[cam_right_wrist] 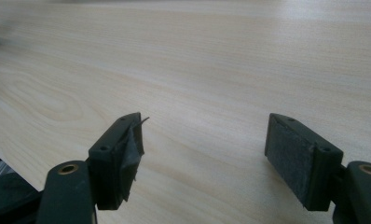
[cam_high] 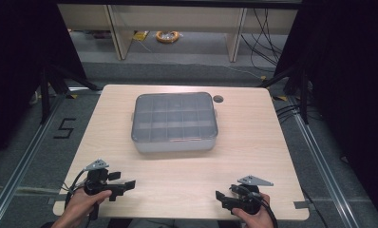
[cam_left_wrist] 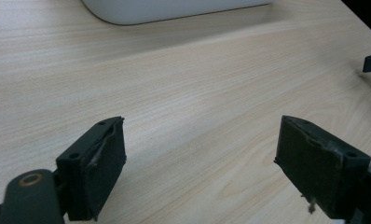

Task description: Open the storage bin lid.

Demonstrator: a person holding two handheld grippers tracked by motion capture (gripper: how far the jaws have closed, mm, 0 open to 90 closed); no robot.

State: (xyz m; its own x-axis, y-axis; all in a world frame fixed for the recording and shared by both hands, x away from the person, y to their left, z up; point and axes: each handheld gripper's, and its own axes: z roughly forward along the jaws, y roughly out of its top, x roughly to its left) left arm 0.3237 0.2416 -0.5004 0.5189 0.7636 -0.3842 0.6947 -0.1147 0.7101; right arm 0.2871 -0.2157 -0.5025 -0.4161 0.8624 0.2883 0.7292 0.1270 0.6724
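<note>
A grey plastic organiser box [cam_high: 174,122] with a clear lid over several compartments sits in the middle of the wooden table [cam_high: 253,142], lid closed. My left gripper [cam_high: 125,184] rests low at the front left corner, held by a hand, jaws open and empty. In the left gripper view the gripper [cam_left_wrist: 200,161] shows bare wood between its black pads, with the box's white base [cam_left_wrist: 174,9] at the top edge. My right gripper [cam_high: 220,197] sits at the front right, open. In the right gripper view the gripper [cam_right_wrist: 204,154] has nothing between its pads.
A small dark round hole [cam_high: 218,99] lies in the table top just right of the box's far corner. Table edges are close behind both hands. Shelving legs and cables stand on the floor beyond the table.
</note>
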